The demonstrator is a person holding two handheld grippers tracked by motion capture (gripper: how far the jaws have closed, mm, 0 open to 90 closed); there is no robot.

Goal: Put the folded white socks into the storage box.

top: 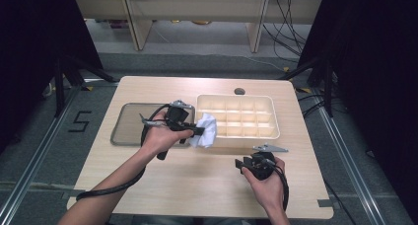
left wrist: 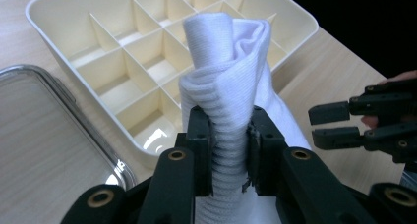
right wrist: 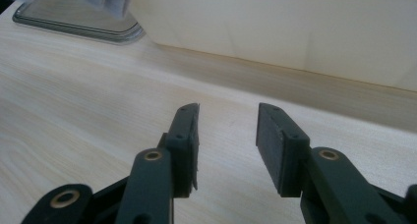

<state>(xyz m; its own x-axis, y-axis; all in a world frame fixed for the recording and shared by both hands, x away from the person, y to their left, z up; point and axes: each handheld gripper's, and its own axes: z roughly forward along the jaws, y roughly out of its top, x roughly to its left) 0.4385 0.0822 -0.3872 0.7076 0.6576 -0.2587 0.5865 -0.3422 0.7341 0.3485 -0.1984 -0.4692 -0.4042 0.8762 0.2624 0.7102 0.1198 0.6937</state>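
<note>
White ribbed cloth (left wrist: pixel 231 81) sits pinched in the left tool (left wrist: pixel 230 150), above the cream plastic divided tray (left wrist: pixel 64 17); clear lid (left wrist: pixel 44 135) alongside; right tool (right wrist: pixel 227 135) gapes empty over the wooden desk (right wrist: pixel 74 111).

The left gripper (top: pixel 197 131) hangs just off the divided tray's (top: pixel 276 117) near-left corner, jaws clamped on a white cloth (left wrist: pixel 231 81). The right gripper (right wrist: pixel 227 135) rests low, near the tray's front wall, jaws parted and empty.
</note>
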